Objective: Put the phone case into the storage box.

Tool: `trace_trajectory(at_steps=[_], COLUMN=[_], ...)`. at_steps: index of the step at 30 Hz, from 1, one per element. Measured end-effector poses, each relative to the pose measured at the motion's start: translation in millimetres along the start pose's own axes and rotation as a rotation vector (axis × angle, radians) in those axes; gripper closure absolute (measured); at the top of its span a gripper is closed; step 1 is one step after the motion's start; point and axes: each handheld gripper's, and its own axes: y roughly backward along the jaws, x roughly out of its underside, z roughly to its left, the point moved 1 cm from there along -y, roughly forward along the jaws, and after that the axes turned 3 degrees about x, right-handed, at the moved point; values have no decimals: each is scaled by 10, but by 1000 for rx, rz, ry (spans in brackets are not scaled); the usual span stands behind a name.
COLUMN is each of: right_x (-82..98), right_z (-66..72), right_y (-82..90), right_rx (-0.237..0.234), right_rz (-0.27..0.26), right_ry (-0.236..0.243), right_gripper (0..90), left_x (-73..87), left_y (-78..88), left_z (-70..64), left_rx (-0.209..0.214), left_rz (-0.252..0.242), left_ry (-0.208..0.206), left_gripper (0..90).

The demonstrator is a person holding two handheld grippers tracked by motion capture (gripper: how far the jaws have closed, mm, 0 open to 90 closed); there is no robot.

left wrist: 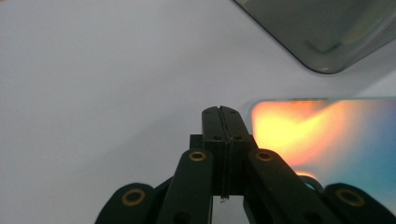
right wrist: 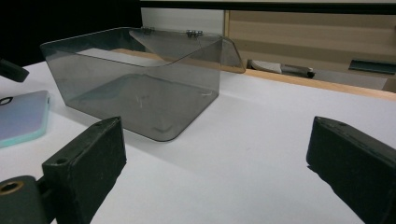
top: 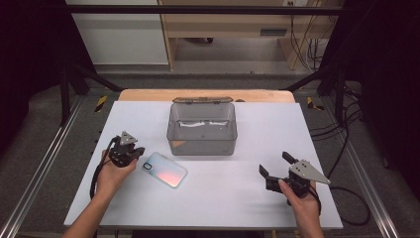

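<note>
A phone [top: 165, 169] with a shiny, iridescent back lies flat on the white table [top: 223, 203], left of centre and in front of a smoky clear plastic box [top: 202, 130] whose lid is swung open at the back. My left gripper [top: 131, 154] rests just left of the phone's near-left corner. In the left gripper view its jaws [left wrist: 222, 113] are pressed together with nothing between them, and the phone [left wrist: 327, 135] lies just right of the tips. My right gripper [top: 275, 164] is held open at the front right, empty [right wrist: 215, 154], facing the box [right wrist: 140, 88] and the phone [right wrist: 21, 116].
The box [left wrist: 322, 28] looks empty inside. A wooden strip [top: 208, 94] edges the table's far side, with dark metal frame bars and cables beyond the left and right edges. Bare white surface lies between the two grippers and right of the box.
</note>
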Motion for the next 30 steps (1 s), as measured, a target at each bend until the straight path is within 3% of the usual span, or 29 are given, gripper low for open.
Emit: trace_trajectory(at_steps=[1, 6, 14, 21, 22, 24, 29, 30], right_x=[0, 1, -1, -4, -4, -6, -10, -10], right_z=[-3, 3, 20, 54, 54, 80, 157, 157], right_y=[3, 4, 0, -2, -2, -5, -13, -13], right_rx=[3, -1, -7, -28, -28, -28, -34, -34], right_rz=[-1, 3, 8, 38, 38, 42, 63, 63], right_ry=[-1, 2, 9, 1, 1, 14, 46, 46], right_gripper=[50, 51, 52, 64, 64, 63, 61, 61], left_x=[19, 70, 84, 43, 43, 6, -82, -82], left_y=[-61, -161, -163, -198, -198, -216, -292, -292], left_z=[-5, -30, -90, -483, -483, -641, -1094, -1094], left_rx=[-3, 18, 37, 121, 121, 151, 202, 202], left_rz=[29, 50, 51, 22, 22, 12, 2, 2], left_ry=[1, 11, 15, -43, -43, -58, -159, -159], left_gripper=[899, 898, 899, 898, 899, 899, 899, 899])
